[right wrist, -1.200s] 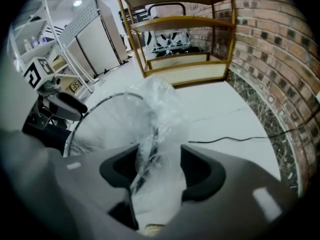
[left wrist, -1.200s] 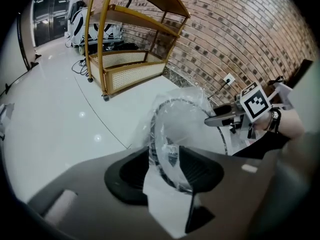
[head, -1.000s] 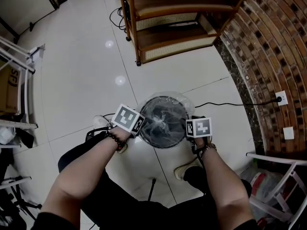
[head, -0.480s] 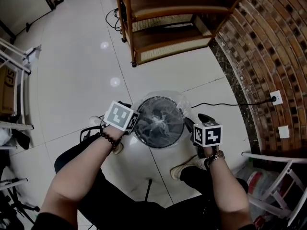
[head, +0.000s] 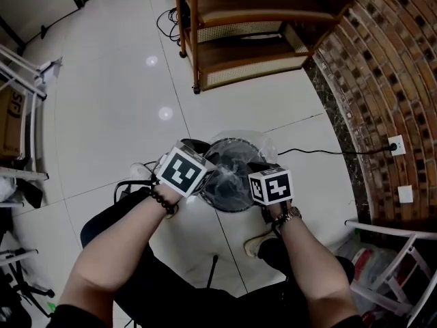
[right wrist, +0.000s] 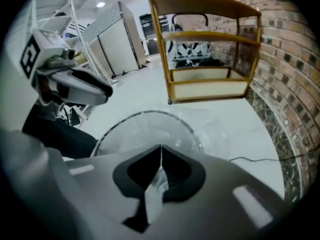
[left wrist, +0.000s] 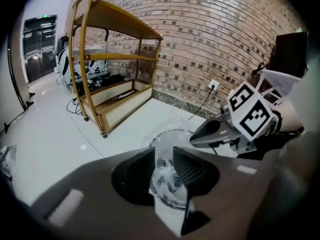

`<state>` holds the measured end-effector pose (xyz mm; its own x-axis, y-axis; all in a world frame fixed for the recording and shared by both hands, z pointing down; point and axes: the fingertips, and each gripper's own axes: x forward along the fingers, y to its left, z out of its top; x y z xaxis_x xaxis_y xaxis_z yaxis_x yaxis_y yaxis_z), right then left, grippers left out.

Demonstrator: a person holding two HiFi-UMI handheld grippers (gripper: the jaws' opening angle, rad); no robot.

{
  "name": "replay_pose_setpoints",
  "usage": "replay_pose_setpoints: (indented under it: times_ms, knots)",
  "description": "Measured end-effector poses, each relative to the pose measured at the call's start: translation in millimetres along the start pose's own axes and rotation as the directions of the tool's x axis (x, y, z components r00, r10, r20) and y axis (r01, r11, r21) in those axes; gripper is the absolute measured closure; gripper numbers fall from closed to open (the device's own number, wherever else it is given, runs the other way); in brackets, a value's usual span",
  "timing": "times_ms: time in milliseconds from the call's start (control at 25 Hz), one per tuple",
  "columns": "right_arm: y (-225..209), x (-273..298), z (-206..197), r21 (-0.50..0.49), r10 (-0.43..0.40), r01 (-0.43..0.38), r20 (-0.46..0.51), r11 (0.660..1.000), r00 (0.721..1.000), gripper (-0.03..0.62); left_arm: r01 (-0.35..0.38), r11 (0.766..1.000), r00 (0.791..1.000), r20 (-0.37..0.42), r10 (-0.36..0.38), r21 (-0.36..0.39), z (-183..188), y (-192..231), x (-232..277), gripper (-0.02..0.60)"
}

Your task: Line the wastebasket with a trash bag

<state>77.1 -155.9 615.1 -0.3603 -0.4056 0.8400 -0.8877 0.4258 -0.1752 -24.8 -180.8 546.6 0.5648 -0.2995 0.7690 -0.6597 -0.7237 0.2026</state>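
Over the wastebasket (head: 235,205), our left gripper (left wrist: 164,158) is closing on a bunched fold of the clear trash bag (left wrist: 168,183). Across the wastebasket, our right gripper (right wrist: 160,156) pinches the bag tight.

Studio-like indoor room: glossy white tile floor (head: 123,101), curved brick wall (head: 389,67), wood-and-rattan shelving (head: 252,19), wall socket (head: 394,144)

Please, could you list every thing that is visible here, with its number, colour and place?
wastebasket: one, black, floor centre
trash bag: one, clear, inside wastebasket, over its rim
shelf unit: one, brown wood, beyond wastebasket
brick wall: one, brown, right side
wall plates: two, white, on brick wall
left gripper: one, grey, jaws closing, bunched trash bag between them
right gripper: one, grey, jaws shut on trash bag
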Motion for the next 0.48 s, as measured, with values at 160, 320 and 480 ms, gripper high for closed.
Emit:
replay_pose_setpoints:
  times_ms: [160, 320, 480]
  knots:
    - [-22.2, 25.8, -11.3, 0.094, -0.069, 0.076, -0.068, 0.993, 0.995, 0.585, -0.009, 0.999, 0.999, -0.034, 0.01, 0.03, -2.0, 2.5, 2.2, 0.491]
    - [-27.2, 35.4, -1.1, 0.059, -0.121, 0.126, -0.086, 0.99, 0.989, 0.585, 0.005, 1.0, 1.0, -0.031, -0.005, 0.003, 1.0, 1.4, 3.7, 0.494]
    - [-18.9, 27.5, 4.0, 0.009, -0.139, 0.14, -0.094, 0.99, 0.986, 0.58, 0.027, 0.999, 0.999, -0.025, -0.026, 0.019, 4.6, -4.0, 3.5, 0.494]
